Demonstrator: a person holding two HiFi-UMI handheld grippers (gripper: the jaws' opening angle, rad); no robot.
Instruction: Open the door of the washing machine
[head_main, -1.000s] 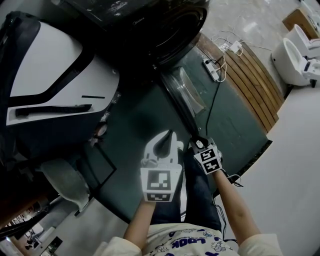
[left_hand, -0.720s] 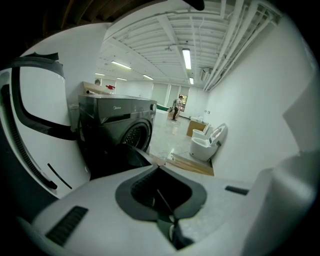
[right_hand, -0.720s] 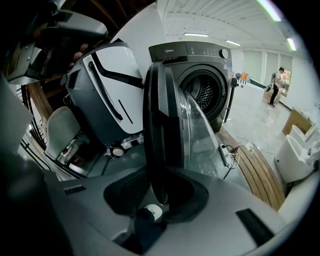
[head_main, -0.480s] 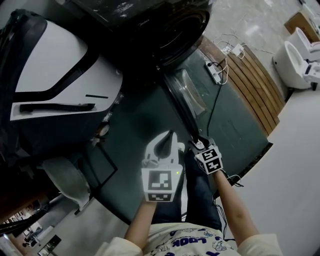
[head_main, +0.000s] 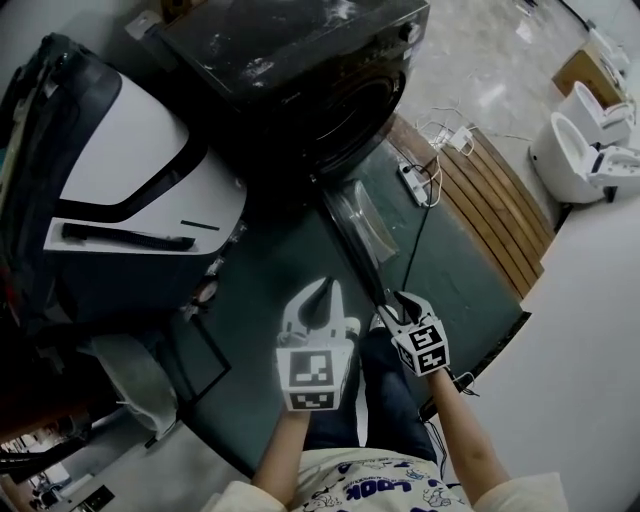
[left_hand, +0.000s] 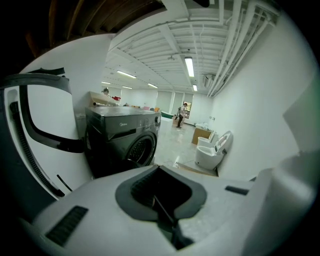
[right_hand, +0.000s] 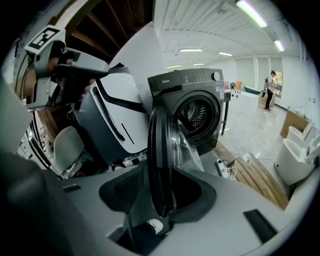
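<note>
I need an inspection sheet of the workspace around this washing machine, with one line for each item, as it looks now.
Surface: dark green mat on the floor before the machine; wooden slats beside it.
Job's things: dark front-loading washing machine; its door stands wide open, seen edge-on.
Clutter: large white and black appliance at the left.
Grippers: right gripper at the door's rim, jaws opening, rim between them; left gripper shut, empty, beside it.
Cables: power strip at the mat's edge; black cable crossing the mat; white cables on the floor.
Surroundings: white toilets, cardboard box, a person far off.
</note>
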